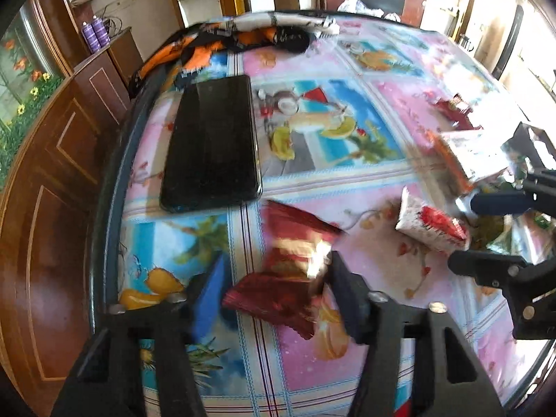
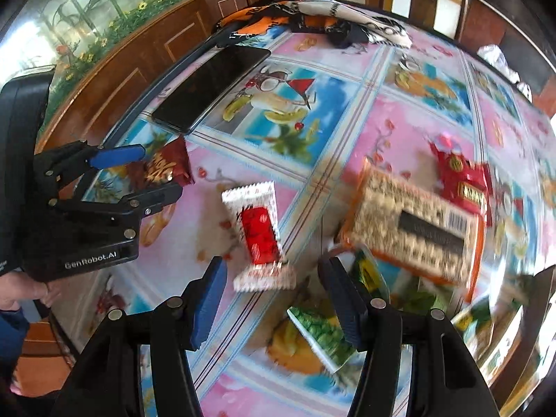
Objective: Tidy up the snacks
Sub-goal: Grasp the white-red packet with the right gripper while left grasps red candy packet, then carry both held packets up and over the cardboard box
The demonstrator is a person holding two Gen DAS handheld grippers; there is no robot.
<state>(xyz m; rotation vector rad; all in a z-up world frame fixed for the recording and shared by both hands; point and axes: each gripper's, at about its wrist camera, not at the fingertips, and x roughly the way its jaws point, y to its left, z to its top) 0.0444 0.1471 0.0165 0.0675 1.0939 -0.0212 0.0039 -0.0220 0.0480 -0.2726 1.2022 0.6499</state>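
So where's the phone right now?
The black phone lies flat near the table's left edge, beyond the dark red snack packet in the left wrist view.

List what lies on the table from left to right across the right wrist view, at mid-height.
left gripper with the dark red snack packet between its fingers → white-and-red snack packet → orange-edged snack pack with a barcode → bright red snack packet

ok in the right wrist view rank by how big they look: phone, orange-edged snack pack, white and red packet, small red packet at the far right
1. orange-edged snack pack
2. phone
3. white and red packet
4. small red packet

The pack lies nearer the camera than the phone, so their order is unsure.
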